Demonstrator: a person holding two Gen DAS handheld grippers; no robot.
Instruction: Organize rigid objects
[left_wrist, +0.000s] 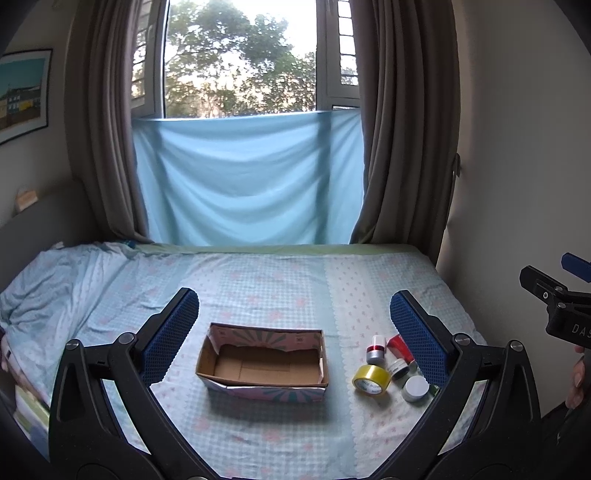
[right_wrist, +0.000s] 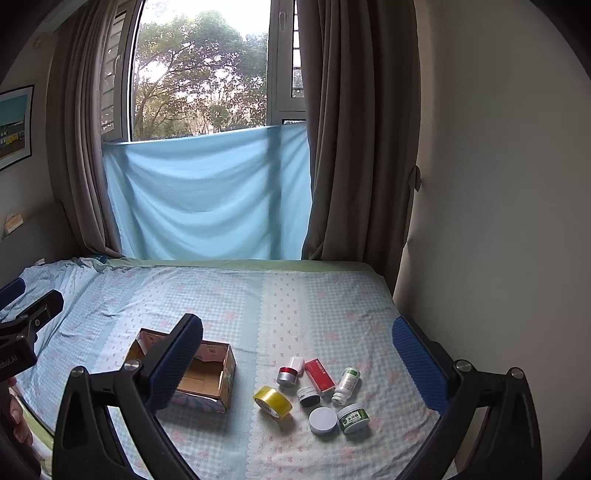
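An open cardboard box (left_wrist: 263, 360) (right_wrist: 207, 376) sits empty on the bed. To its right lies a cluster: a yellow tape roll (left_wrist: 371, 380) (right_wrist: 272, 401), a red-banded silver jar (left_wrist: 375, 350) (right_wrist: 289, 373), a red box (right_wrist: 320, 374), a white bottle (right_wrist: 345, 384), a dark-lidded jar (right_wrist: 308, 395), a grey-lidded jar (left_wrist: 415, 388) (right_wrist: 323, 420) and a green-labelled jar (right_wrist: 354, 417). My left gripper (left_wrist: 293, 332) hovers open above the box, holding nothing. My right gripper (right_wrist: 297, 358) hovers open above the cluster, holding nothing.
The bed (right_wrist: 258, 295) is covered in a light blue checked sheet, rumpled at the left (left_wrist: 55, 280). A wall (right_wrist: 498, 221) runs along the bed's right edge. Brown curtains and a blue cloth (left_wrist: 247, 177) hang at the window behind the bed.
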